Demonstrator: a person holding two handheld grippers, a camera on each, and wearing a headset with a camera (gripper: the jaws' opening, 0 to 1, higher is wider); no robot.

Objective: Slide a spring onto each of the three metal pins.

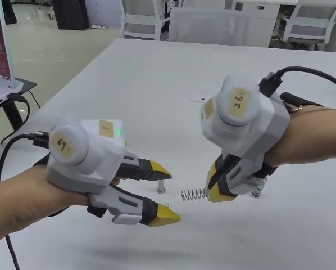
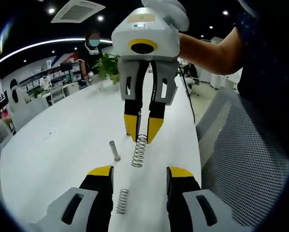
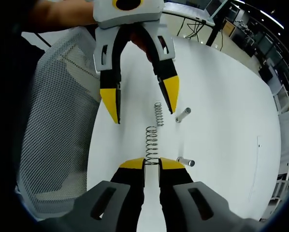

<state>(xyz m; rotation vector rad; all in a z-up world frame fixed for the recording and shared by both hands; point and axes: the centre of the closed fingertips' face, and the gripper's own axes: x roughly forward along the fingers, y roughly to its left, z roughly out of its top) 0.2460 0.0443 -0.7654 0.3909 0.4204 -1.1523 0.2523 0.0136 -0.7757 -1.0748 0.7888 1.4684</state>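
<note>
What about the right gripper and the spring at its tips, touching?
Touching. Right gripper view: the right gripper pinches the spring by one end.

Yellow tips and black jaws are shown on the left gripper [image 1: 164, 192] and right gripper [image 1: 217, 190], under white-grey housings. A silver spring [image 1: 194, 194] is seen at the right claw's tips, against the white table [image 1: 157, 84].

In the head view, a round paper sticker [image 1: 64, 145] on the top of the left gripper [image 1: 163, 192] carried a handwritten number, turned sideways, that looked like "69". A similar sticker [image 1: 239, 102] on the right gripper [image 1: 217, 188] showed "26". A smaller tan label [image 1: 106, 128] on the left gripper's body had writing too small to read.
</note>
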